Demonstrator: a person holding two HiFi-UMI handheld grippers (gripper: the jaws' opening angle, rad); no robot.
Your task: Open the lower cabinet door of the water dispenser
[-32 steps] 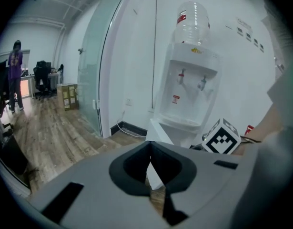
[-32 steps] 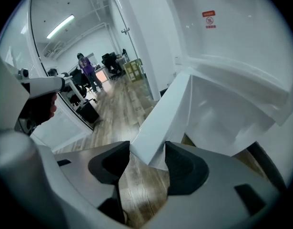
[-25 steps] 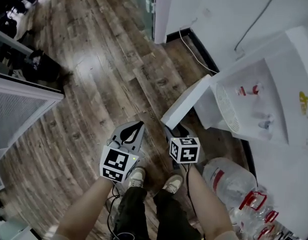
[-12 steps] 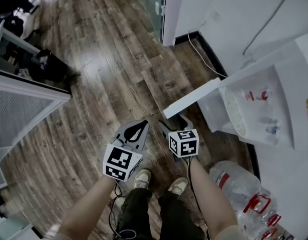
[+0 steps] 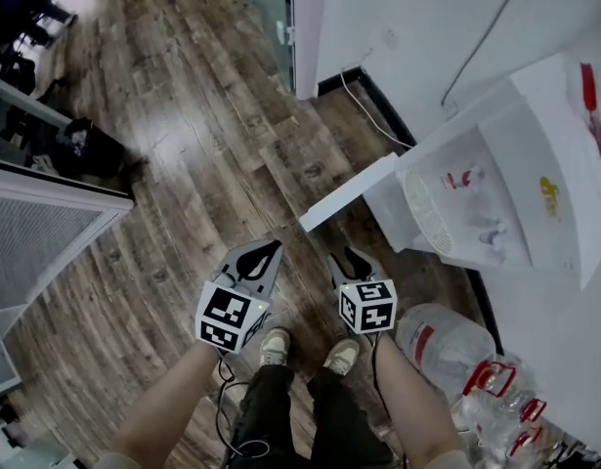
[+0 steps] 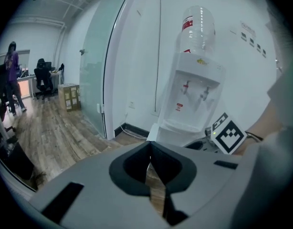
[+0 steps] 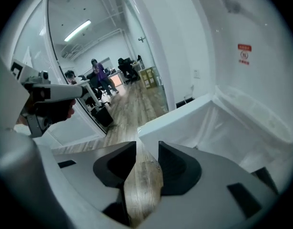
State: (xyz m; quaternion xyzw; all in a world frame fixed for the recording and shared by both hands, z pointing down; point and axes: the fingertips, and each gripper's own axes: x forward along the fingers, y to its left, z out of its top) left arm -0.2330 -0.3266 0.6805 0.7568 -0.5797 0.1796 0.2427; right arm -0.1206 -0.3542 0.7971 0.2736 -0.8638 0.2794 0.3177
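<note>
You have the white water dispenser at the right, backed against the wall, with a clear bottle upturned on top and two taps in its recess. Its lower cabinet door, a plain white panel, stands swung wide open. It juts left over the wood floor, free end toward you. The white compartment behind it lies exposed.

Your left gripper: grey shell, black inner pads, tapered jaws.
Your right gripper: the same grey and black build.
Marker cubes: white with black square patterns, one on each gripper.
Your trousers: dark.
Your shoes: pale.
Cable: thin, black.
</note>
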